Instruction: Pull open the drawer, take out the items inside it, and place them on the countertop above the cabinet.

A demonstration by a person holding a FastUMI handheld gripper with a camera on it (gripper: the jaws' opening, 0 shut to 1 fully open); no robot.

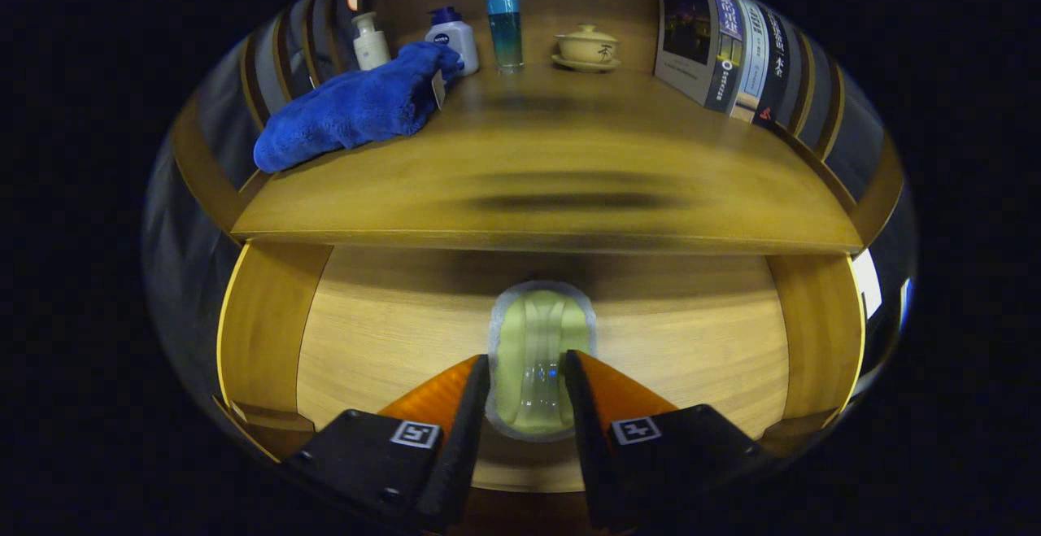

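Looking down into the open drawer (390,333): the fingers (529,394) sit either side of a pale green pouch-like item (541,333) with a clear rim, lying on the drawer floor at mid-width. Both fingers are close against its near flanks; real pressing contact can't be confirmed, so the grip state can't be told. What the item is stays hard to make out, and its near end is partly covered by the fingers.

Drawer floor is bare wood to the left and right of the item, with open room out to both side walls (268,324). The far part of the drawer lies in shadow under the surface's front edge (545,237), which overhangs it.

On the surface (569,170), the middle and near strip are open. A blue towel (350,109) lies at the left, reaching the left edge. Along the far wall stand a pump bottle (371,41), a white bottle with a blue cap (454,40) partly behind the towel, a blue-capped tumbler (505,32) and a lidded tea bowl on a saucer (586,48). Books (732,48) lean at the far right.
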